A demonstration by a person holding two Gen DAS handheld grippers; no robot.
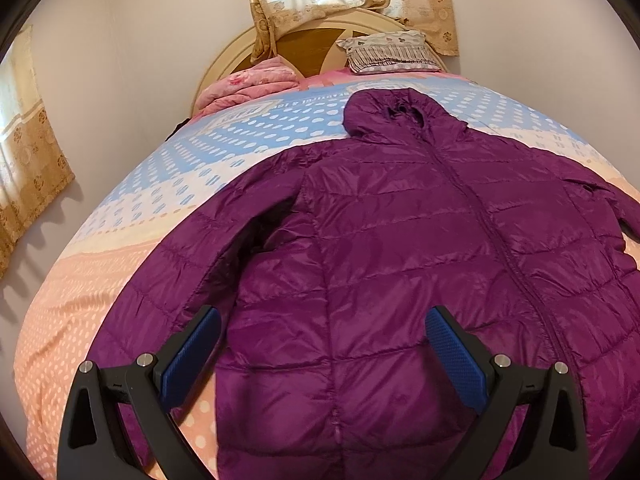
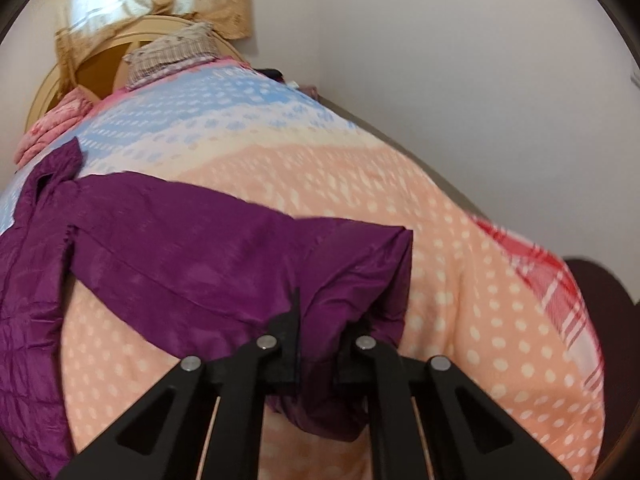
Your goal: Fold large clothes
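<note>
A purple quilted hooded jacket (image 1: 400, 248) lies front up on the bed, hood toward the headboard, its left sleeve stretched out toward the near left. My left gripper (image 1: 322, 336) is open and empty, hovering above the jacket's lower left panel. In the right wrist view my right gripper (image 2: 320, 320) is shut on the cuff end of the jacket's right sleeve (image 2: 240, 256) and holds it lifted off the bedspread; the fingertips are buried in the cloth.
The bed has a dotted peach, cream and blue bedspread (image 1: 132, 216). A folded pink quilt (image 1: 248, 88) and a patterned pillow (image 1: 392, 52) lie by the round headboard (image 1: 240, 52). Curtains hang behind. A red plaid cloth (image 2: 556, 276) lies at the bed's right edge.
</note>
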